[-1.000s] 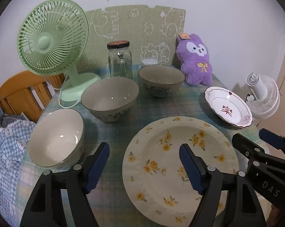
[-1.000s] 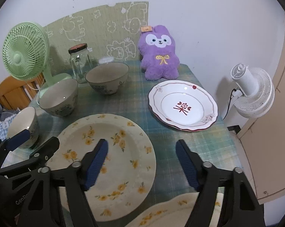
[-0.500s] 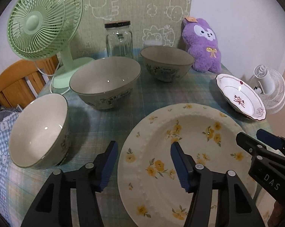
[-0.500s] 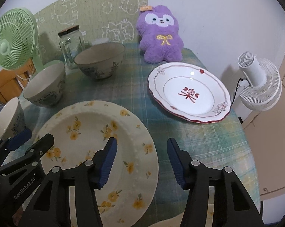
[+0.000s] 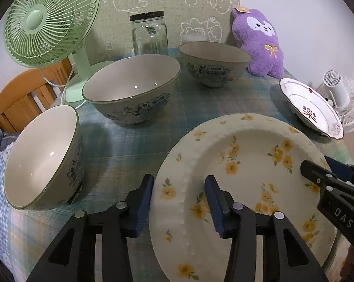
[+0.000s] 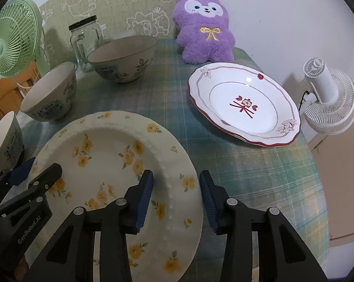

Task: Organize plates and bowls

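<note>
A cream plate with yellow flowers (image 5: 247, 176) (image 6: 111, 164) lies on the table at the front. My left gripper (image 5: 179, 199) is open and straddles its left rim. My right gripper (image 6: 175, 195) is open and straddles its right rim. A white plate with a red rim (image 6: 245, 105) (image 5: 310, 108) lies to the right. Three grey-green bowls stand to the left and behind: a near one (image 5: 43, 157) (image 6: 3, 138), a middle one (image 5: 132, 89) (image 6: 50, 94) and a far one (image 5: 214, 63) (image 6: 122, 58).
A green desk fan (image 5: 47, 23), a glass jar (image 5: 149, 33) and a purple plush toy (image 6: 205, 28) stand along the back. A white fan (image 6: 327, 98) sits beyond the table's right edge. A wooden chair (image 5: 21, 96) stands at the left. The tablecloth (image 6: 247, 176) is checked.
Both grippers have moved forward and down onto the flowered plate, and their jaws have narrowed around its two rims.
</note>
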